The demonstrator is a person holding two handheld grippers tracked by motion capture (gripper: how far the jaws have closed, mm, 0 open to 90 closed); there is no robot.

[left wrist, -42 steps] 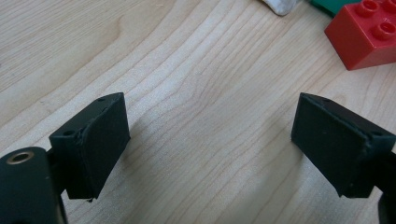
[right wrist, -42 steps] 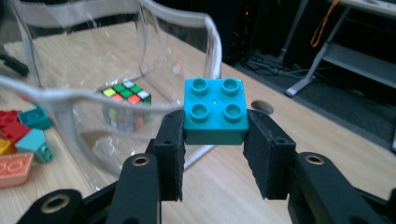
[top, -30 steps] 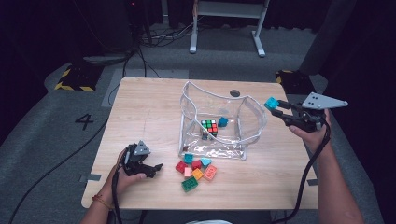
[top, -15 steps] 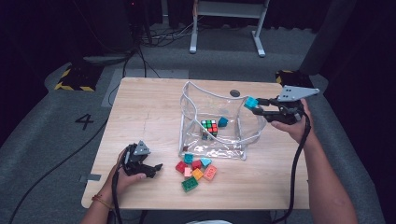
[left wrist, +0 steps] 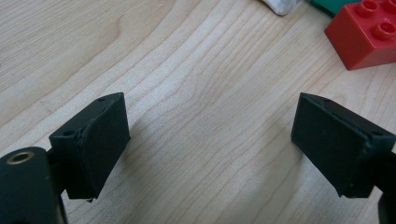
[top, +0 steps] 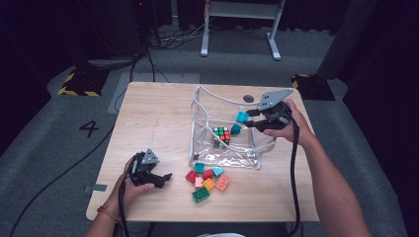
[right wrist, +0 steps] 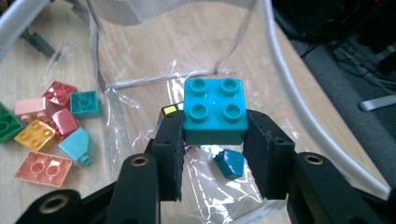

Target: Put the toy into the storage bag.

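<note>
Teal block sits clamped between right tongs above clear bag; left tongs gape.

tongs: jaws apart | over table | red brick beyond

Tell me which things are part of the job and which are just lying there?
Part of the job:
- teal brick, held in the right gripper
- clear bag
- loose bricks on the table

Just lying about:
- puzzle cube and small blue piece, in the bag
- left gripper, open, nothing between its fingers
</note>
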